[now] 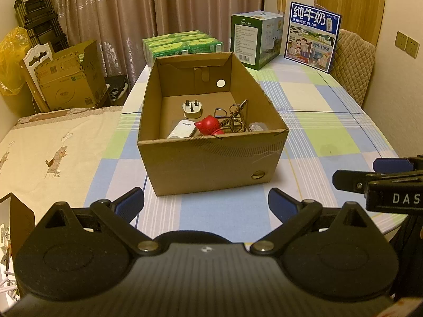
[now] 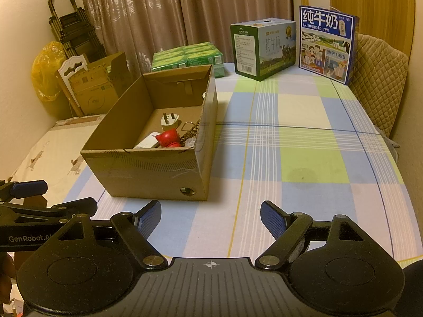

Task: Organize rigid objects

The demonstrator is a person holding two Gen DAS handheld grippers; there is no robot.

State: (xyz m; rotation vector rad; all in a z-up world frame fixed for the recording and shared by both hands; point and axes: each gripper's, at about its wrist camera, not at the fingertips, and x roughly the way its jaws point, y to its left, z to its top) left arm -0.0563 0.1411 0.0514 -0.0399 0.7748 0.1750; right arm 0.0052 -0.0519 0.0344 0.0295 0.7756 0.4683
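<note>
- Left hand-held gripper (image 1: pixel 206 206) and right hand-held gripper (image 2: pixel 210 218): both spread, pinching nothing, above the checked bench (image 2: pixel 304 158).
- Open brown cardboard box (image 1: pixel 211 161) at twelve o'clock of the left one holds a white plug (image 1: pixel 192 108) and a red cat-shaped figure (image 1: pixel 207 125).

Blue milk carton (image 2: pixel 327 43): "纯牛奶", "1956"; left gripper (image 2: pixel 29 237): "GenRobot.AI"; right gripper (image 1: pixel 404 198): "DAS".

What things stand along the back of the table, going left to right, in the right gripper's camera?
Green packs → green-and-white milk carton box → blue milk box with cartoon pictures → quilted chair back.
</note>
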